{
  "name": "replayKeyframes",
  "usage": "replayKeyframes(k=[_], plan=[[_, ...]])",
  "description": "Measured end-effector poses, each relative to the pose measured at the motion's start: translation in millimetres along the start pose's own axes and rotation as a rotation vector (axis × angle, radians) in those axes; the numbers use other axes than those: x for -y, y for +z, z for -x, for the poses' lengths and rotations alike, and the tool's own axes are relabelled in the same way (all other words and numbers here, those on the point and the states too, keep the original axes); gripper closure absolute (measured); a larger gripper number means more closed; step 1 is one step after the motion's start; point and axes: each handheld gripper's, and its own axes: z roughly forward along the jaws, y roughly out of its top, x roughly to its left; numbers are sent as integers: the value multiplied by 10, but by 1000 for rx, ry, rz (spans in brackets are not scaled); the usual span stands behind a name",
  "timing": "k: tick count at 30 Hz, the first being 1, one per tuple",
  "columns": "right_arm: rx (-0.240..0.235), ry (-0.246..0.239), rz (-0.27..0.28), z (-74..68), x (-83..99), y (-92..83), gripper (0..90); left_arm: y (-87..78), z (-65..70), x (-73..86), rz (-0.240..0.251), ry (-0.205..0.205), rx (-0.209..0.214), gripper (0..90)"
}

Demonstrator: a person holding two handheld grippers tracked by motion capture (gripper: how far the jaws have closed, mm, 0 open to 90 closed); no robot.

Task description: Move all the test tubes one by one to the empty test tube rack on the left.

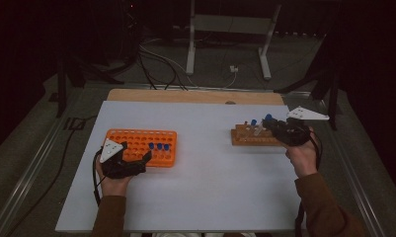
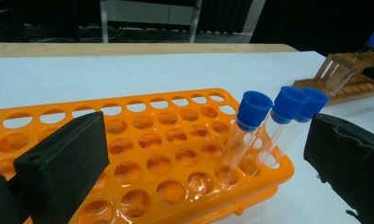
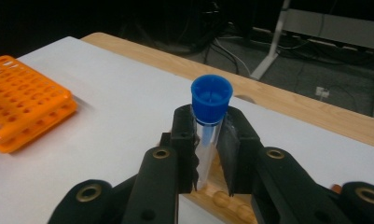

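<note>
right tool [image 3: 208,158] clenched on a blue-capped tube [image 3: 209,121] over the wooden rack [image 1: 252,137]; lift it straight up. left tool [image 2: 208,154] released by the orange rack [image 2: 142,154].

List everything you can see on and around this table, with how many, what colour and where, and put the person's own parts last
orange rack: one, orange plastic, left side of the table
tubes in orange rack: three, clear with blue caps, at its right end
wooden rack: one, brown, right side of the table
held tube: one, clear with blue cap, between the right gripper's jaws above the wooden rack
table: one, white top with a wooden far edge
left gripper: one, black, open at the orange rack's near edge
right gripper: one, black, shut on the tube
sleeves: two, brown, bottom of the high view
</note>
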Motion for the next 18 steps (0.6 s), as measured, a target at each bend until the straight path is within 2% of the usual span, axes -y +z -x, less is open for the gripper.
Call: replayKeyframes(k=[6, 9, 14, 18], plan=[[-38, -18, -1, -132, -11, 39, 767, -18, 43, -29, 24, 10, -9, 9], [-62, -20, 4, -192, -21, 63, 766, -22, 88, -51, 34, 27, -11, 9], [-99, -32, 2, -297, -22, 121, 766, -35, 204, -118, 62, 65, -25, 9], [-123, -37, -8, -369, -28, 188, 766, -29, 330, -207, 78, 82, -5, 10]])
